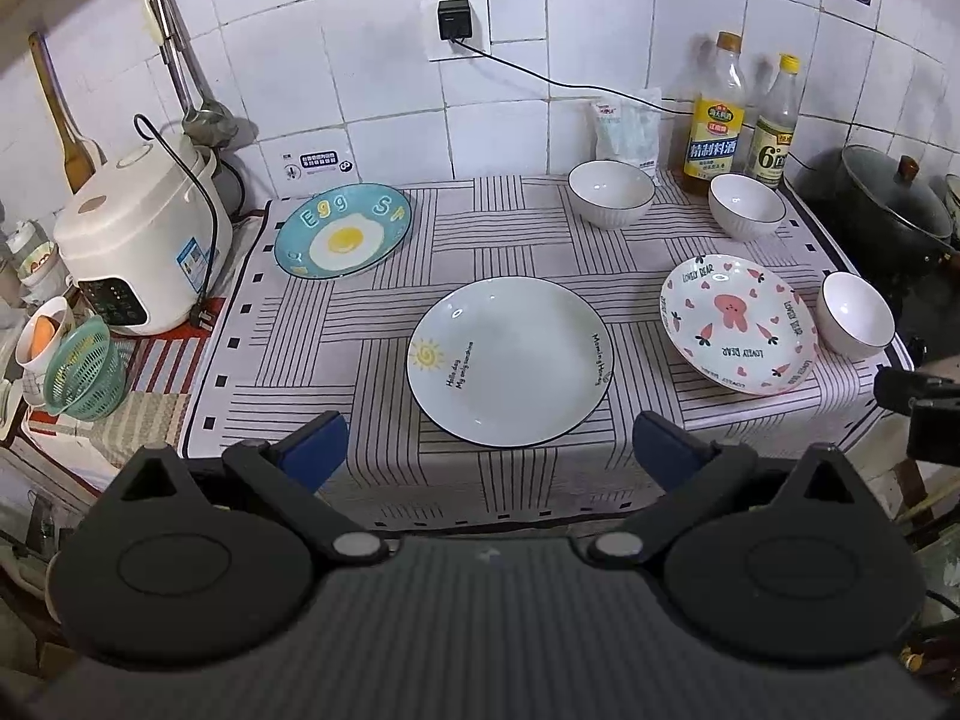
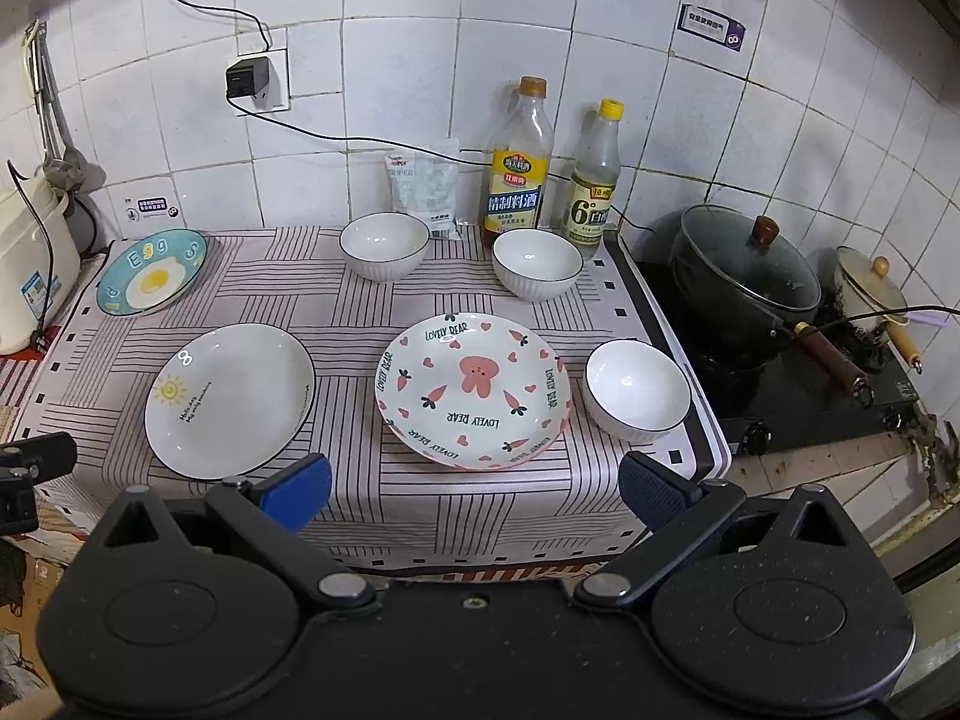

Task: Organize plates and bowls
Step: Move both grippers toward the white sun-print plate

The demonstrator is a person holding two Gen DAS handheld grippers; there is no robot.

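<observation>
Plates and bowls lie spread, none stacked, over the striped cloth-covered counter [image 1: 336,324], and neither gripper holds any of them. The left gripper [image 1: 489,441] hangs off the counter's near edge with its blue-padded fingers spread wide and nothing between them. Straight ahead of it, close to the near edge and about midway along it, sits the round white plate with a small sun drawing [image 1: 510,360]; this plate lines up with the gap between the fingers. Farther out, toward the far left corner, lies the blue plate printed with a fried egg [image 1: 343,231].

The right gripper [image 2: 474,489] is likewise spread and empty, off the same near edge. Directly in front of it rests the white plate with pink bear and carrot prints [image 2: 474,390], and just beside that plate, toward the right edge, stands a white bowl with a dark rim [image 2: 637,397]. Two more white ribbed bowls [image 2: 384,246] [image 2: 537,264] stand along the far edge, well apart from both grippers.

Judging by this layout, each hand is nearer its own plate, so the coming reach is a short forward one.
</observation>
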